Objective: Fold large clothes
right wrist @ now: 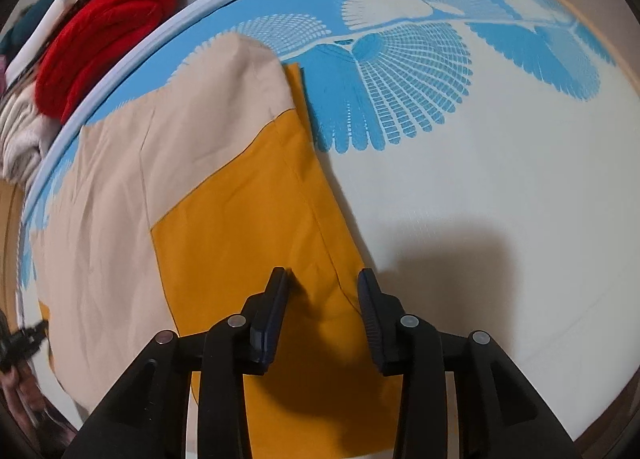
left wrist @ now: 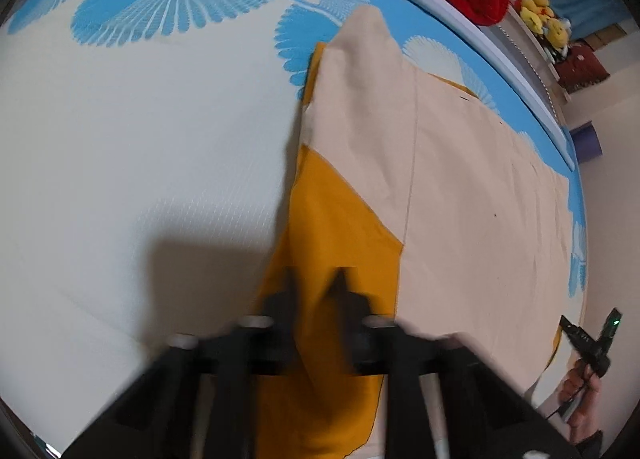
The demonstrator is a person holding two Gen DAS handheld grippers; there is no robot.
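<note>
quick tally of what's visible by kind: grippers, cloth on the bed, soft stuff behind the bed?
Black two-finger grippers: 2, left gripper, right gripper
Beige and mustard-yellow two-tone garment on the blue and white patterned bed cover: 1
Red knitted item behind the bed: 1
Yellow plush toy cluster: 1
Total: 5

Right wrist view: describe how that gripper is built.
The right gripper is matte black plastic: two flat fingers with finely ribbed inner pads, carried on angular linkage arms joined by round silver pins. No cable or marking shows.

Garment [right wrist: 240, 219] mustard and beige; bedsheet [right wrist: 500, 179] cream, blue feather pattern; knit [right wrist: 100, 39] red.
</note>
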